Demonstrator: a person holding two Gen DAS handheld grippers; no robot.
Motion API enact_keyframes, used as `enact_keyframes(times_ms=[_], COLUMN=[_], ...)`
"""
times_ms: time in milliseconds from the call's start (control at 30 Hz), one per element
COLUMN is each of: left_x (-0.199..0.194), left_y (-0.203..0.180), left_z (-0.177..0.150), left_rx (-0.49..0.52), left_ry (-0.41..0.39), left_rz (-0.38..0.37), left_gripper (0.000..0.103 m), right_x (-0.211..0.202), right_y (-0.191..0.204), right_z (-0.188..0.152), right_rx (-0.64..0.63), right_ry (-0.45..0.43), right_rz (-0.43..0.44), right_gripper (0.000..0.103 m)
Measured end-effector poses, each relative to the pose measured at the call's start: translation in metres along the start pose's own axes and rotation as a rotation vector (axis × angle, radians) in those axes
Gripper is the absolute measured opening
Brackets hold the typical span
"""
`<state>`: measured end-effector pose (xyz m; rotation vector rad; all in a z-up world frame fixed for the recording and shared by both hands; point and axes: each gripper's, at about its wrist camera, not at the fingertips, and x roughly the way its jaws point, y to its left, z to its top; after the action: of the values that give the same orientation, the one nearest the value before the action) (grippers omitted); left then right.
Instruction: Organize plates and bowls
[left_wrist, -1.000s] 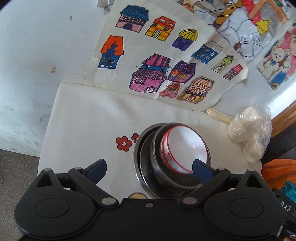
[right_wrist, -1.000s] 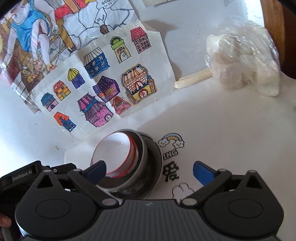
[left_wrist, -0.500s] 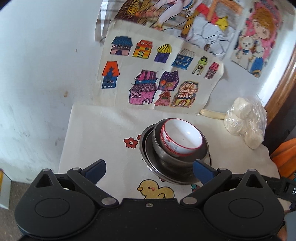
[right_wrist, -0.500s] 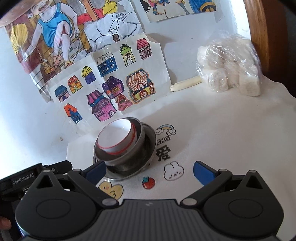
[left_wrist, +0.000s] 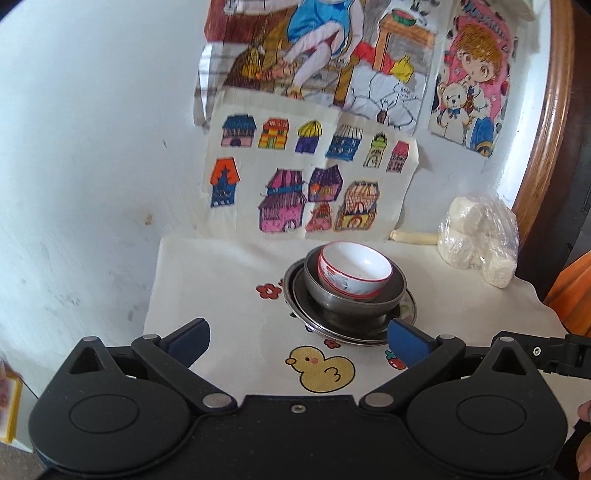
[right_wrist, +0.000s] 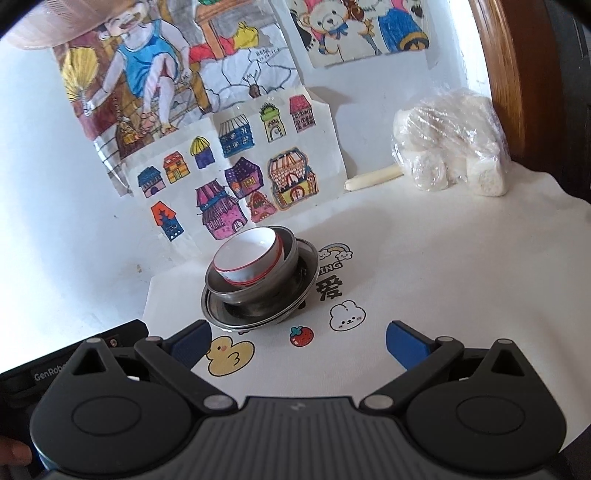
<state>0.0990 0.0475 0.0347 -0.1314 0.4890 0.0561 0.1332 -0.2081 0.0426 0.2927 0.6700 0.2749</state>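
My left gripper (left_wrist: 298, 341) has its blue-tipped fingers (left_wrist: 188, 338) spread wide and holding nothing, poised above the cloth-covered tabletop (left_wrist: 221, 273). My right gripper (right_wrist: 298, 341) is the same: fingers (right_wrist: 404, 343) wide apart, empty, clear of the dishes.

Between the left fingers, on the cloth, I see a printed yellow duck (left_wrist: 320, 369). Just past the tips, toward 1 o'clock in the left wrist view, stands the stack: a red-rimmed white ceramic bowl (left_wrist: 354, 271) sits tilted inside a steel bowl (left_wrist: 351, 297), which rests on a steel plate (left_wrist: 349, 332). In the right wrist view the same stack lies at about 11 o'clock from the fingers, white bowl (right_wrist: 249, 260) in steel bowl (right_wrist: 255, 284) on steel plate (right_wrist: 258, 314), with a strawberry print (right_wrist: 301, 335) and a bunny print (right_wrist: 347, 317) on the cloth just nearer me.

Farther out, at 2 o'clock, a clear plastic bag of white lumps (left_wrist: 478, 240) sits at the tabletop's far corner, a pale stick-like object (left_wrist: 413, 236) beside it. Behind the stack, a sheet of coloured house drawings (left_wrist: 306, 184) is fixed to the white wall (left_wrist: 92, 129), with other coloured pictures above it.
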Motion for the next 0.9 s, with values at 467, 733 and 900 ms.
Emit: enact_keyframes(times_ms=[467, 733, 900], left_x=[-0.007, -0.002, -0.003], left_y=[-0.001, 0.002, 0.003], left_z=[-0.028, -0.041, -0.050], left_rx=[0.017, 0.005, 0.037], left_ry=[-0.054, -0.058, -0.108], left_rz=[0.023, 0.032, 0.071], left_gripper=[0.102, 0.102, 0.102], right_x=[-0.008, -0.007, -0.002], right_y=[-0.007, -0.004, 0.000], right_z=[-0.025, -0.040, -0.052], right_rx=[-0.047, -0.126, -0.169], right_ry=[-0.155, -0.231, -0.255], right_rz=[-0.025, -0.027, -0.052], right_gripper=[0.103, 0.103, 0.103])
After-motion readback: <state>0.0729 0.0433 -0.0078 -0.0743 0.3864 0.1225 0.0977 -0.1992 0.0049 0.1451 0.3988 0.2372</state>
